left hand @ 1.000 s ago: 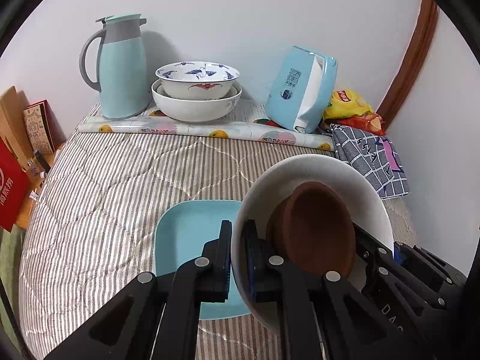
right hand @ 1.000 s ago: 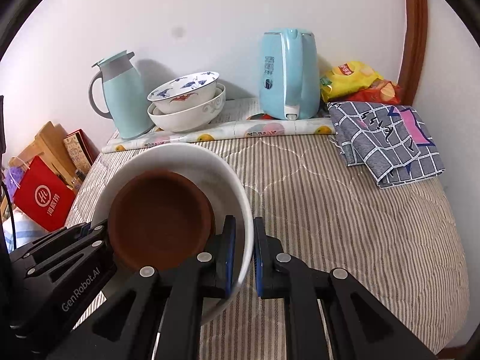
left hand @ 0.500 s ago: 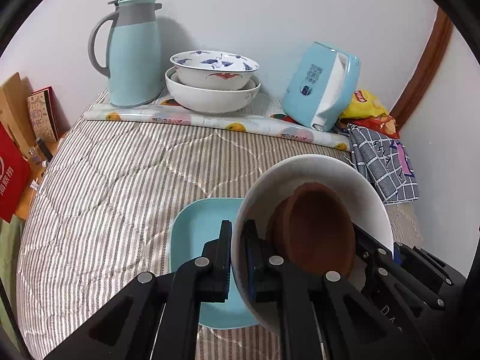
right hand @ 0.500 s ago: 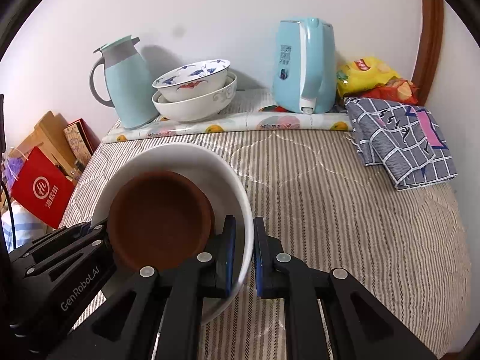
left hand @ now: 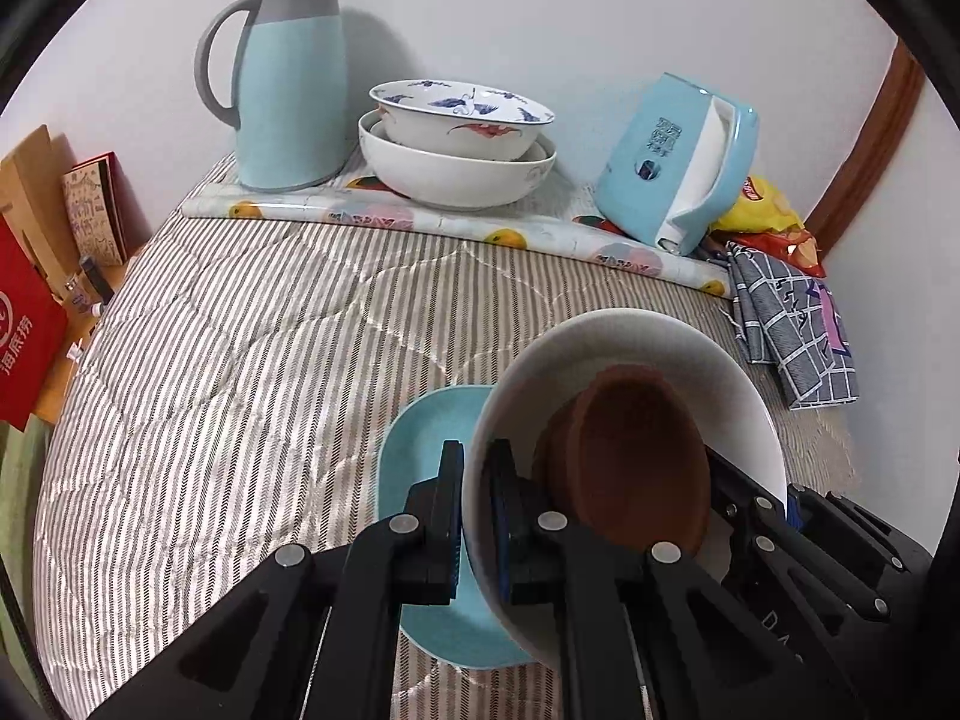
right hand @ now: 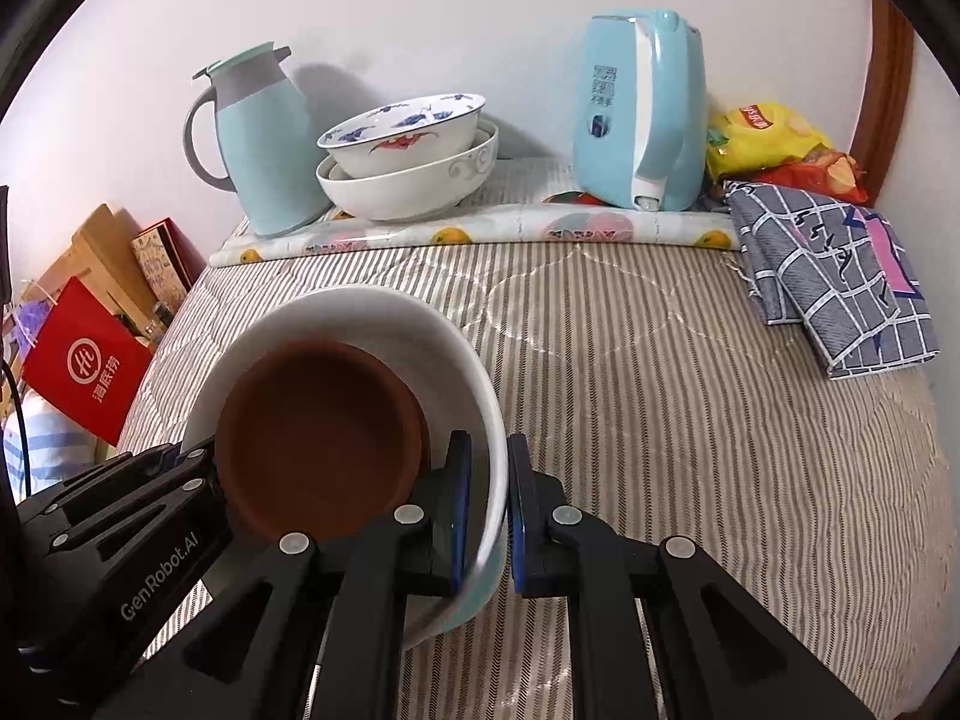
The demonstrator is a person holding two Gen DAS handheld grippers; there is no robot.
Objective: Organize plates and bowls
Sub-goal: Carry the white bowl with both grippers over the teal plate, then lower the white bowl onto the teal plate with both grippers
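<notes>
A large white bowl [left hand: 630, 348] with a brown bowl [left hand: 630, 456] inside is held above the striped bed by both grippers. My left gripper [left hand: 477, 504] is shut on its left rim; my right gripper [right hand: 485, 492] is shut on its right rim. The white bowl [right hand: 360, 312] and brown bowl [right hand: 318, 432] also show in the right wrist view. A light blue plate [left hand: 420, 456] lies on the bed under the bowl's left side. Two stacked bowls, a blue-patterned one [left hand: 462, 117] in a white one [left hand: 456, 174], stand at the back by the wall.
A light blue thermos jug [left hand: 288, 78] stands left of the stacked bowls and a blue kettle [left hand: 678, 162] to their right, on a fruit-print mat [left hand: 420, 219]. Snack bags [right hand: 768, 138] and a checked cloth [right hand: 840, 288] lie at the right. A red bag [right hand: 84, 360] stands off the left edge.
Both grippers have carried the white bowl with the brown bowl forward, toward the stacked bowls at the back. The grip on the rim is unchanged.
</notes>
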